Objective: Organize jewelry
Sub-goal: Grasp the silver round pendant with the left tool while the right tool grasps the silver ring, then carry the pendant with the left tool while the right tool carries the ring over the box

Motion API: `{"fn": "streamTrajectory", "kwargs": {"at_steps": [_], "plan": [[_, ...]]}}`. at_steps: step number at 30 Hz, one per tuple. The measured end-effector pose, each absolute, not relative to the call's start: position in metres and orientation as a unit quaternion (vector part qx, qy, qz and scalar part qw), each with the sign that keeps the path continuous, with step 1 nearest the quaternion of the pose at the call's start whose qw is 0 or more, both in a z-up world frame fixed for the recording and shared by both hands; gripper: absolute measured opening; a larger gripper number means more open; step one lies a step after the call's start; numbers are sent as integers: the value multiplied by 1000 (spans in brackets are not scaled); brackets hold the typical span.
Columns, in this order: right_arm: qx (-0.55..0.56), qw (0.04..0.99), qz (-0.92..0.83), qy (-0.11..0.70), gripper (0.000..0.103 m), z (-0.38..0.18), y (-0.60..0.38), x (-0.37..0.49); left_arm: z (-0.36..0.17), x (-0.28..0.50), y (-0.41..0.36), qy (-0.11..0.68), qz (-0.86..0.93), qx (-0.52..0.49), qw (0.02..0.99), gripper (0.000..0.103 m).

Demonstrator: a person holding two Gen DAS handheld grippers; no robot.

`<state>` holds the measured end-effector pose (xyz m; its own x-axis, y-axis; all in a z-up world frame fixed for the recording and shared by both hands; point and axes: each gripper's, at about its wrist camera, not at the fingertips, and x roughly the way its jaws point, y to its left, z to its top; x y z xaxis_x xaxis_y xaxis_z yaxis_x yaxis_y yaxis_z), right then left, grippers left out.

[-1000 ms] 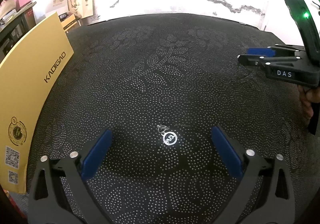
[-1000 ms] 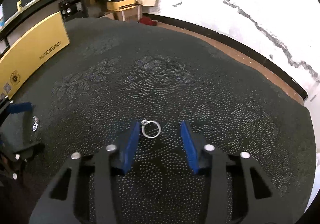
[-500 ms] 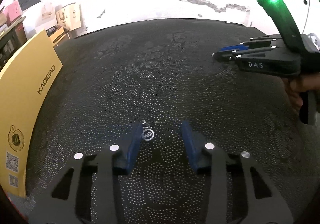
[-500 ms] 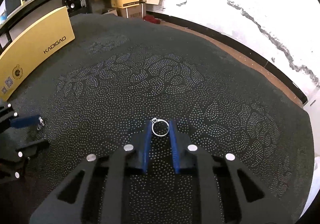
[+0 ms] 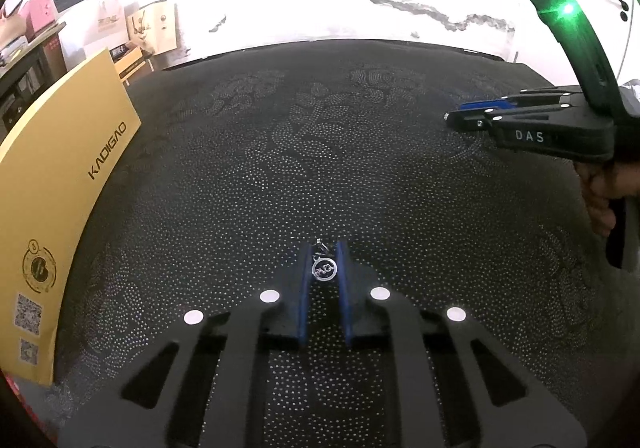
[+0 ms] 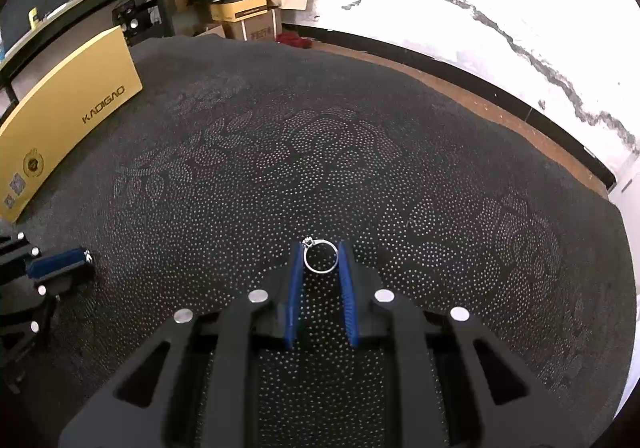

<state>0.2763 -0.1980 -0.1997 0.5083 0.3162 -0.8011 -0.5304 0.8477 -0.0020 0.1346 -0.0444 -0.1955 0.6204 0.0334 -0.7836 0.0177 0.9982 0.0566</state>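
Status: early stage. Both pieces are gripped but neither is stored, and no tray or jewelry box is visible in either view, so the destination cannot be told.

Left gripper point(image 5: 323, 248): the jaws have just been closing and now clamp the small round silver pendant with a clasp point(image 5: 324, 270) between the blue pads, low over the black dotted cloth on the bench point(image 5: 320, 152).

Right gripper point(image 6: 319, 248): the jaws have just closed further and grip the thin silver ring with a small stone setting point(image 6: 320, 257) across its band, also close to the cloth. Whether either piece has left the cloth cannot be told.

Remaining, by judgement: lift, carry and place both pieces.

Count:
- 1 pendant
- 1 ring
- 2 grippers
- 1 flat yellow cardboard box printed KADIGAO point(image 5: 60, 184), at the left edge of the bench
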Motion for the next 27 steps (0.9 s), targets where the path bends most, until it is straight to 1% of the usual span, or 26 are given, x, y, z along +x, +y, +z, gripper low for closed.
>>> {"fn": "streamTrajectory", "kwargs": {"at_steps": [6,10,18,27], "plan": [[-117,863,248,425,18,-187,-198,272,-192,141,-34,451,9,10,892,12],[-109,867,247,420,18,-173,-199,269,-181,145,-26,445,14,10,895,12],[-106,872,256,402,18,-127,-183,252,-132,154,-7,424,27,32,905,12],[-96,878,297,362,18,-63,-132,214,-79,152,43,420,38,15,907,12]]}}
